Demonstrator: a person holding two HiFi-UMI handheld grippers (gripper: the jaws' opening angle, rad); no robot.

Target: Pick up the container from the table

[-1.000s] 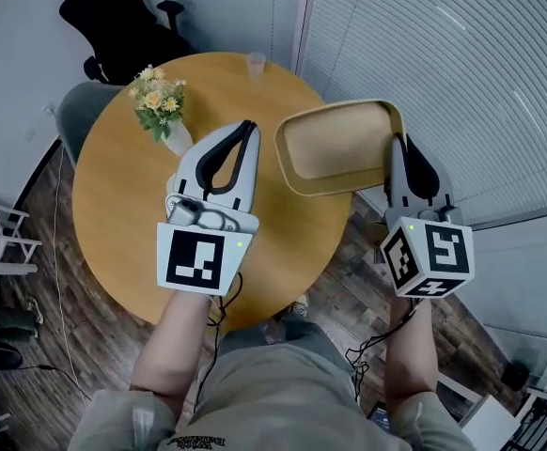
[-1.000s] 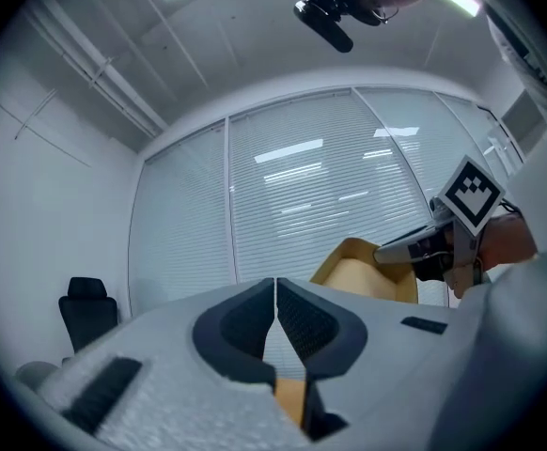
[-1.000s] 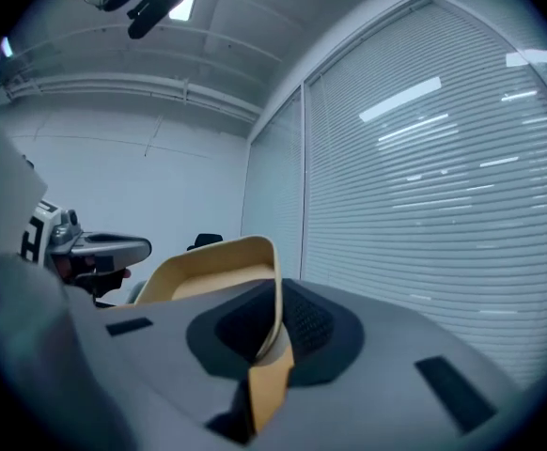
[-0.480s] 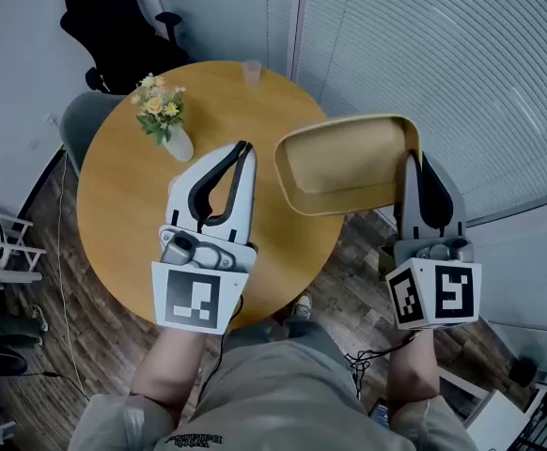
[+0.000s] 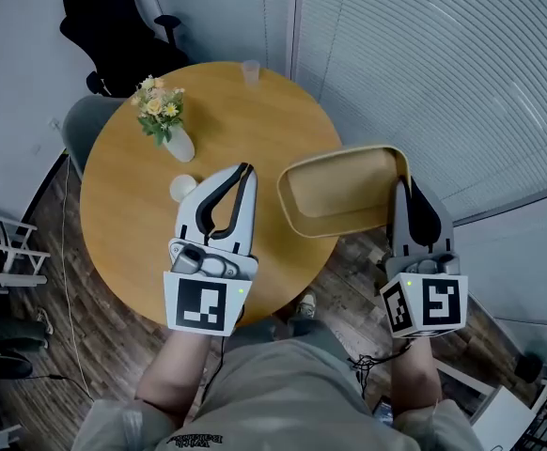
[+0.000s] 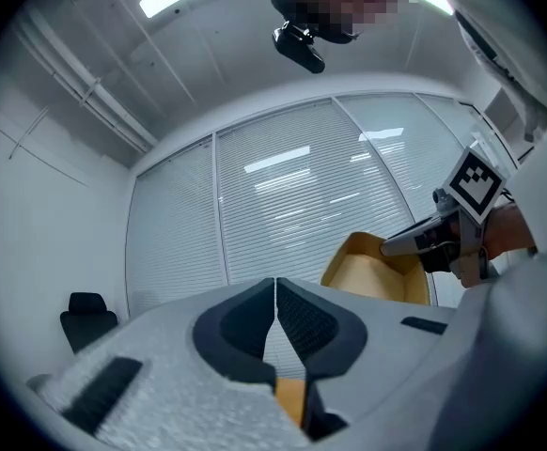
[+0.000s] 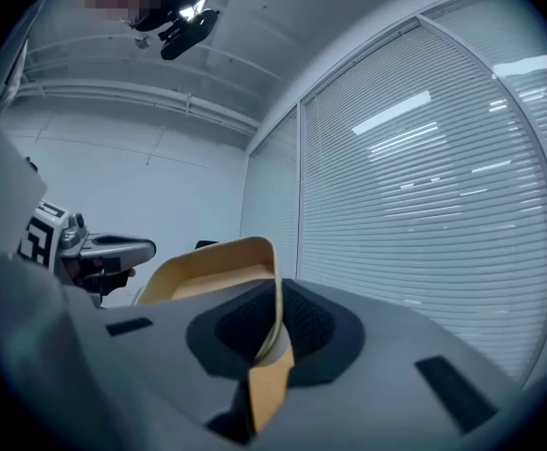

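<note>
The tan, shallow oblong container (image 5: 341, 194) hangs in the air over the table's right edge, tilted, its hollow facing me. My right gripper (image 5: 401, 184) is shut on its right rim; in the right gripper view the thin rim (image 7: 275, 294) runs between the two dark pads and the container (image 7: 203, 272) spreads to the left. My left gripper (image 5: 245, 168) is shut on nothing, above the round wooden table (image 5: 132, 242), just left of the container. In the left gripper view its jaws (image 6: 274, 287) meet, with the container (image 6: 372, 272) to their right.
A white vase of flowers (image 5: 164, 116) stands at the table's far left, a clear plastic cup (image 5: 250, 71) at its far edge, and a small white round object (image 5: 181, 187) next to my left gripper. A black office chair (image 5: 109, 26) and window blinds (image 5: 424, 73) lie beyond.
The container and my right gripper have come down and nearer to me. My left gripper shifted slightly, and the small white object on the table now shows beside it.
</note>
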